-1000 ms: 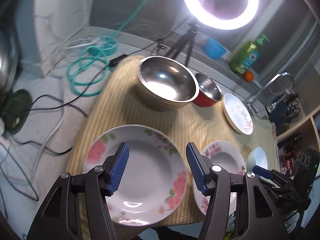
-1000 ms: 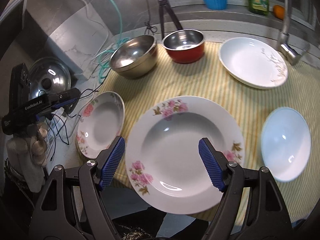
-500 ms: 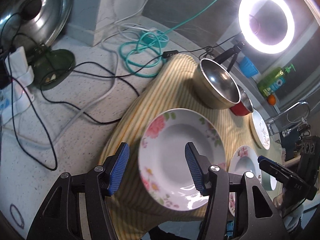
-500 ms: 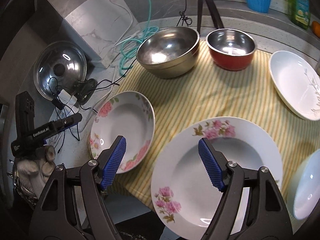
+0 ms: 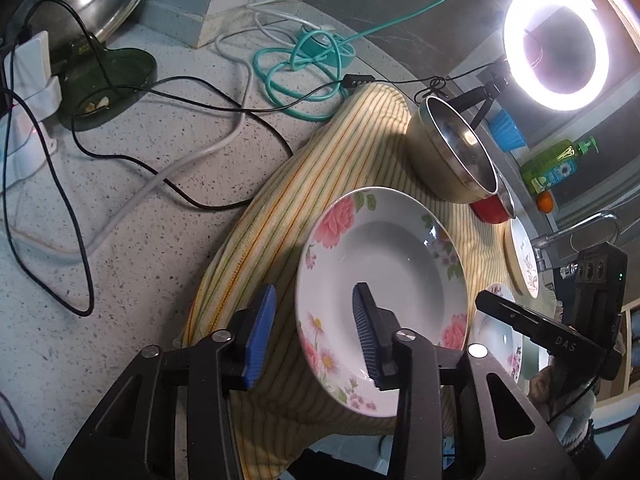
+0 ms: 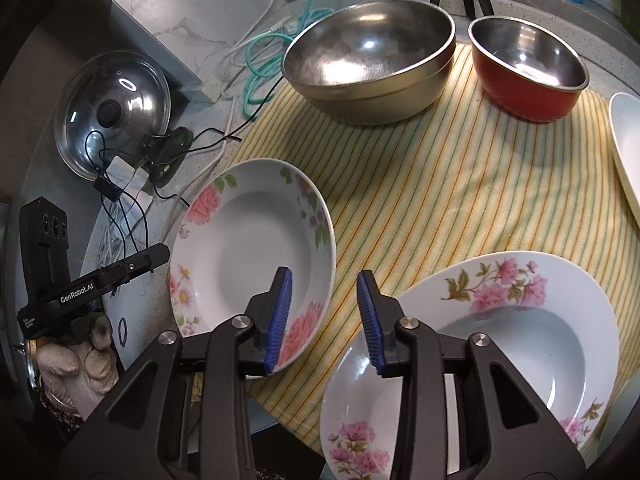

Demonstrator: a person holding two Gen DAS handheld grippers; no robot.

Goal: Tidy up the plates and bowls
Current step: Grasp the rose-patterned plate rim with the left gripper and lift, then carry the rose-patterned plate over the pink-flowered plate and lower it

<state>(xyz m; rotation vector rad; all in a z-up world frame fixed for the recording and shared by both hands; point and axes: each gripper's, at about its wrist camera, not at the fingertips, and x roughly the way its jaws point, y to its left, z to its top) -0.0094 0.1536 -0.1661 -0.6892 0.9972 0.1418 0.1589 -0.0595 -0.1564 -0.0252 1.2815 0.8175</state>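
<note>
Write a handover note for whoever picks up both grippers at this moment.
Left gripper: jaws closing over one rim of the small flowered plate, not yet pinching.
Right gripper: closing over the opposite rim.
Big flowered plate, white plate, steel bowl and red bowl lie unstacked on the striped cloth.
Done: nothing stacked.
Left: stack plates, nest bowls.

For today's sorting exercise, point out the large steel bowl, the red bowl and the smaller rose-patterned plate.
large steel bowl point(image 6: 368, 56): right wrist view, inner wall.
red bowl point(image 6: 532, 98): right wrist view, red outer side.
smaller rose-patterned plate point(image 6: 248, 252): right wrist view, plain centre well.
</note>
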